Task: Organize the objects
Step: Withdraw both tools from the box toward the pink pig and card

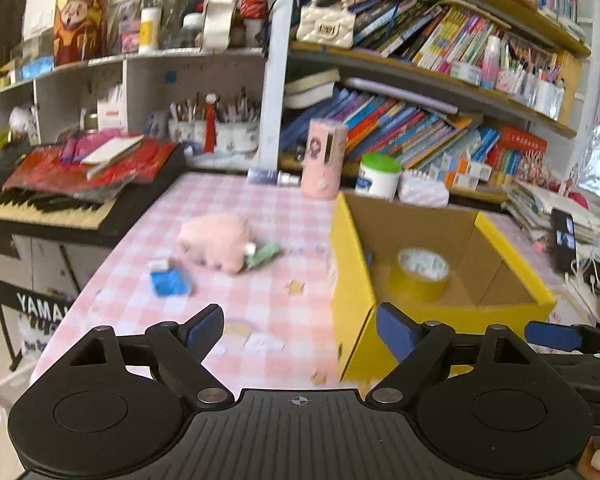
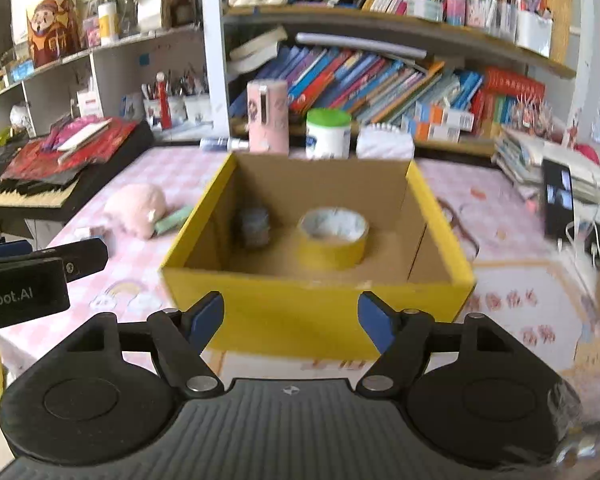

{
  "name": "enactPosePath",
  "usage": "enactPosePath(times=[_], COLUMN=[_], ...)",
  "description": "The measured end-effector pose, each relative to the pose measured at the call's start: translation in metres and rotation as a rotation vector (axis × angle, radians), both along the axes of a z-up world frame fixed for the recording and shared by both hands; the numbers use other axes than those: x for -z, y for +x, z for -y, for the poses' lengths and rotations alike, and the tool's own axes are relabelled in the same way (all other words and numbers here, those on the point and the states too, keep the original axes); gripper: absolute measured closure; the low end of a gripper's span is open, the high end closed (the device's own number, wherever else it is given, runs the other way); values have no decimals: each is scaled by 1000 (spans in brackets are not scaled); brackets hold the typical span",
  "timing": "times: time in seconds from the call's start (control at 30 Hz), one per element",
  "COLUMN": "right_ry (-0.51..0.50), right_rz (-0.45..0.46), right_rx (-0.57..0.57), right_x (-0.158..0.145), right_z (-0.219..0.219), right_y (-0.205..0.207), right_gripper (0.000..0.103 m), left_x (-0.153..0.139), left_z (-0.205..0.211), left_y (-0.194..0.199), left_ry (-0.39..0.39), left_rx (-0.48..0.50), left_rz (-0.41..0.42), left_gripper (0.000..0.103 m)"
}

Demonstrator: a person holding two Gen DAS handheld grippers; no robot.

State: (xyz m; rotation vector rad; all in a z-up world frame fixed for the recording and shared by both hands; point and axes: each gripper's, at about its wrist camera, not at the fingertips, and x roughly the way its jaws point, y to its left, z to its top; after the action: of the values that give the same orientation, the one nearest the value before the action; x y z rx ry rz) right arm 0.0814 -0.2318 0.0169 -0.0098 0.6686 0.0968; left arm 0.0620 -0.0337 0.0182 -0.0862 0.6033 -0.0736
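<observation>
Left gripper [image 1: 300,330]: spread, nothing between its fingers.
Right gripper [image 2: 291,322]: spread, empty.
Yellow box [image 2: 300,308]: on counter [image 1: 236,320], holds tape roll [image 2: 333,238] and perhaps a small jar [image 2: 255,227].

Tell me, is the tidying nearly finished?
About halfway, it seems. Done: the yellow tape roll and a small dark jar sit inside the yellow box. In hand: nothing; the left tool and right tool are both open and empty. Left on the table: the pink plush toy, green tube and blue item.
</observation>
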Motion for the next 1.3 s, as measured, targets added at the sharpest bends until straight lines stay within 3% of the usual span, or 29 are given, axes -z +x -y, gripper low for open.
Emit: enactPosePath(times=[0.23,0.63,1.3], right_ry=[-20,-9,-43], right_rz=[-39,-45,-34], right_rx=[-18,-57,-88], right_x=[16,21,15], right_z=[-49,-110,-161], right_y=[-29,-57,-67], right_gripper=[29,26,23], left_x=[11,11,12], left_z=[-31,-82,-128], left_y=[-23,-46,-52], left_ry=[26,31,-18], left_rx=[20,-1,-49], left_rz=[-63,-80,-89], left_gripper=[16,14,14])
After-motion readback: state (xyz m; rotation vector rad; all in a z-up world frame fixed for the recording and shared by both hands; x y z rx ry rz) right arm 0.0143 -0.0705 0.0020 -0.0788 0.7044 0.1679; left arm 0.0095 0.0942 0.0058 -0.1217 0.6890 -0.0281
